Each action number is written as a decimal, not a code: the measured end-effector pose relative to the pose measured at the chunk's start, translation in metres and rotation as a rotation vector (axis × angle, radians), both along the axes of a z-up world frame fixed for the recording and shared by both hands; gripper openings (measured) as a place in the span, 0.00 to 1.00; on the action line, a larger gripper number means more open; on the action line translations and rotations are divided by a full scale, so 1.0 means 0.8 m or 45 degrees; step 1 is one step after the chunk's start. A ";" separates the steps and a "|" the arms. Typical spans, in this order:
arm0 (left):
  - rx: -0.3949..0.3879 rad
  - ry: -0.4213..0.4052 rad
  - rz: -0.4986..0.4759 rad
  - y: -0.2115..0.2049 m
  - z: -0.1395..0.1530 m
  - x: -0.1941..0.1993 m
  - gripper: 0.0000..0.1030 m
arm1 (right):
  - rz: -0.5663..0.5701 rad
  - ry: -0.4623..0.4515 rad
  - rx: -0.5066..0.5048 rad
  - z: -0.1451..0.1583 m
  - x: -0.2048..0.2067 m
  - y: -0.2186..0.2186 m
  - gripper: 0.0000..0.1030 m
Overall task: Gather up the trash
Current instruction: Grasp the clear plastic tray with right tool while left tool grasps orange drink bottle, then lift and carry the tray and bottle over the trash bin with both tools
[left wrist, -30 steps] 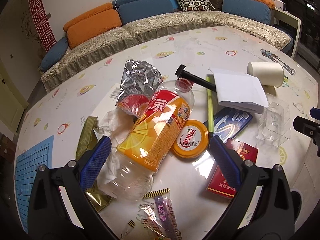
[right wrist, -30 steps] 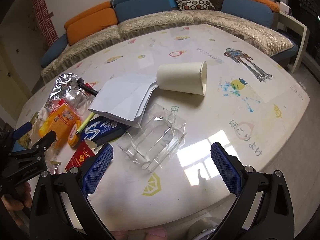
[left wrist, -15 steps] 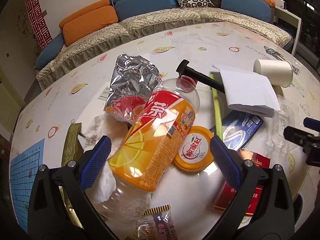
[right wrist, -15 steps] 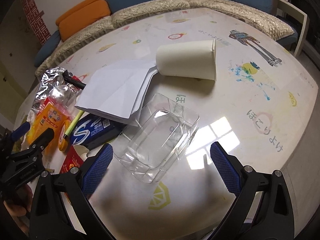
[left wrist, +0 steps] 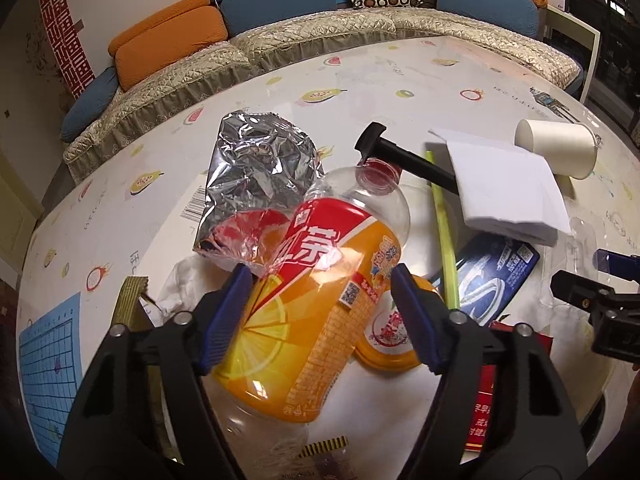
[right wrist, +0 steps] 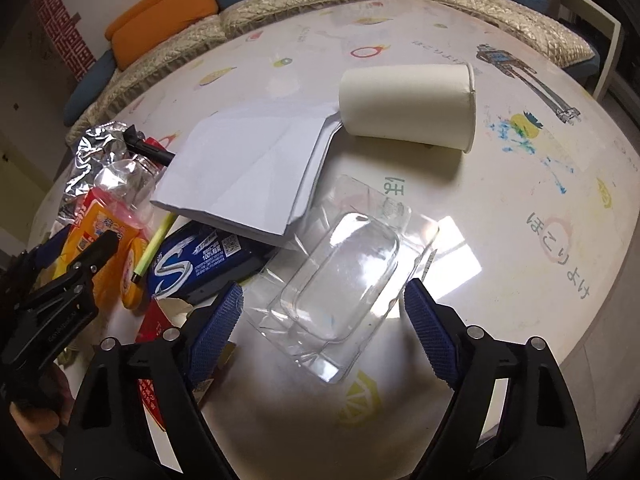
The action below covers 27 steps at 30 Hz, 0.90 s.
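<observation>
An empty plastic bottle (left wrist: 308,300) with an orange and red label lies on the round table (left wrist: 360,68). My left gripper (left wrist: 320,304) straddles its body with both blue pads against its sides. A clear plastic blister tray (right wrist: 344,280) lies in front of my right gripper (right wrist: 320,324), which is open around its near end. A silver foil bag (left wrist: 256,172), white folded paper (right wrist: 256,168), a tipped paper cup (right wrist: 408,106) and a blue gum pack (right wrist: 200,264) lie nearby. The left gripper also shows in the right wrist view (right wrist: 60,296).
An orange lid (left wrist: 388,332), a red carton (left wrist: 488,408), a green straw (left wrist: 444,240), a black hammer-shaped tool (left wrist: 404,160), crumpled tissue (left wrist: 180,284) and small wrappers (left wrist: 132,308) crowd the table's left half. A sofa (left wrist: 320,36) curves behind the table.
My left gripper has moved forward and narrowed from wide open onto the bottle's sides. My right gripper has moved down and forward over the clear tray and narrowed.
</observation>
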<state>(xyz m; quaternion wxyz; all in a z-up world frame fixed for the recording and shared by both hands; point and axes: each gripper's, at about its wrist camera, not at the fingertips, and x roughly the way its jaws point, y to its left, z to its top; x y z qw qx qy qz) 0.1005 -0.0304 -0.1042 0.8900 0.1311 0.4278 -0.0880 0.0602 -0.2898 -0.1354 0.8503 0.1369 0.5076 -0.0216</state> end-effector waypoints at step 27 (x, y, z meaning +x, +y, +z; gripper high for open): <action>-0.075 -0.005 -0.092 0.010 0.028 -0.035 0.37 | -0.026 -0.012 0.043 0.038 -0.036 -0.048 0.55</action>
